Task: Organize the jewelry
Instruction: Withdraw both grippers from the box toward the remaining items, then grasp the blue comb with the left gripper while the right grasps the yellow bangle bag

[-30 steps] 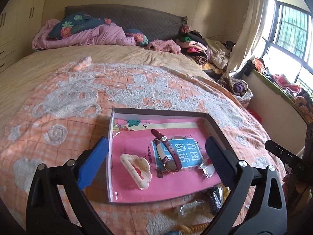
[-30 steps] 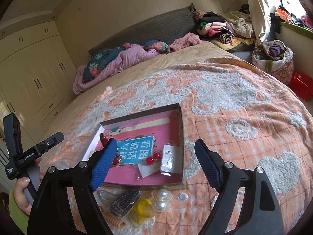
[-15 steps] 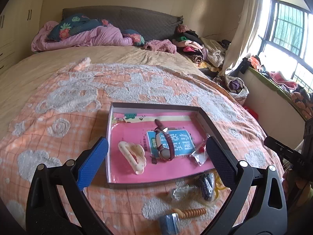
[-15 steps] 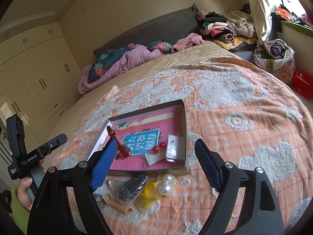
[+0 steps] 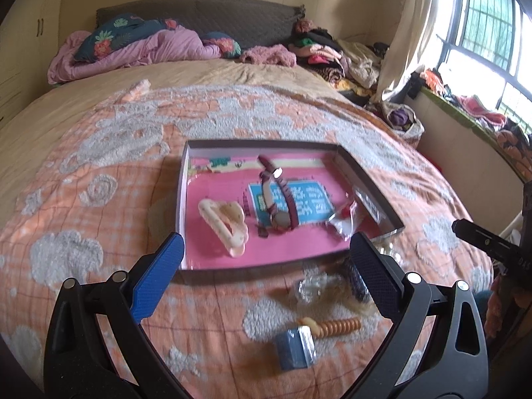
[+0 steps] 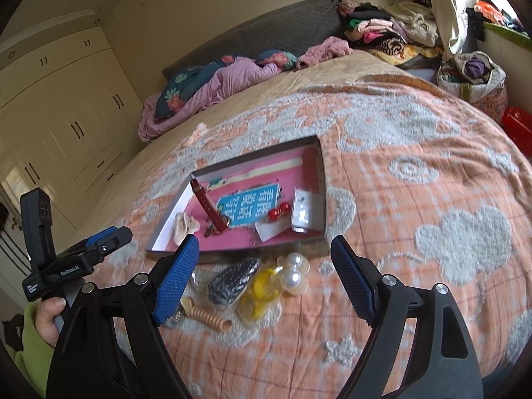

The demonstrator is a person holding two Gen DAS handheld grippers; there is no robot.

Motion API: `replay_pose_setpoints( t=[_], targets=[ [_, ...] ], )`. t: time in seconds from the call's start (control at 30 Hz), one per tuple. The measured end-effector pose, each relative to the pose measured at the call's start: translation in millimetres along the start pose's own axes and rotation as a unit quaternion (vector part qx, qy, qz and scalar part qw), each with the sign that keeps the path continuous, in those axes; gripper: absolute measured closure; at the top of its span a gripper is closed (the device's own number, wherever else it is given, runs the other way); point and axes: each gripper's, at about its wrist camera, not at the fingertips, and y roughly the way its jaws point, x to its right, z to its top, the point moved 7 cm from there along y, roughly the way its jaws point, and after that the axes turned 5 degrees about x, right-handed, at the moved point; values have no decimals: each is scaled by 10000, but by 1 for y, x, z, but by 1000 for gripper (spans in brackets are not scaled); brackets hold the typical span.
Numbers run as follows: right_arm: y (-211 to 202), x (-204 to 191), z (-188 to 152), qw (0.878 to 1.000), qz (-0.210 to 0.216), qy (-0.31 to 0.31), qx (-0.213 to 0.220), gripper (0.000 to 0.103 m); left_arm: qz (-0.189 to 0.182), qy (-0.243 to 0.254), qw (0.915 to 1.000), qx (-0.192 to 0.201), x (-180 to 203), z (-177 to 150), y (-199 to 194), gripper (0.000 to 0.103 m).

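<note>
An orange-and-white bedspread carries a shallow box with a pink floor. Both grippers tilt down over the bedspread's near edge, fingers spread wide, nothing between them: left gripper, right gripper. A hand at 8 o'clock grasps the left handle. In the box lie a cream hair claw and a maroon watch; at its 6 o'clock, loose pearls.

This is a lived-in home bedroom: a wide bed under an orange patterned blanket, a grey padded headboard, a crumpled pink duvet, heaped clothes by a curtained window, and cream built-in wardrobes along one wall.
</note>
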Motion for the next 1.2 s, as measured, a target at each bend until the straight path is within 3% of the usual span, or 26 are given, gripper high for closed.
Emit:
replay_pose_setpoints(
  t=[0.47, 0.6, 0.83, 1.2],
  targets=[
    [15, -1, -36, 9977, 201, 318, -564, 38, -67, 88, 9991, -408, -1, -30, 15, 10],
    [21, -2, -46, 9964, 253, 352, -733, 50, -123, 124, 9985, -526, 1, -38, 21, 10],
    [33, 1, -58, 9943, 257, 451, -933, 67, -185, 311, 9969, -696, 8, -51, 33, 22],
    [56, 11, -72, 9894, 300, 780, -1185, 70, -534, 343, 9923, -1062, 17, -66, 56, 41]
  ],
)
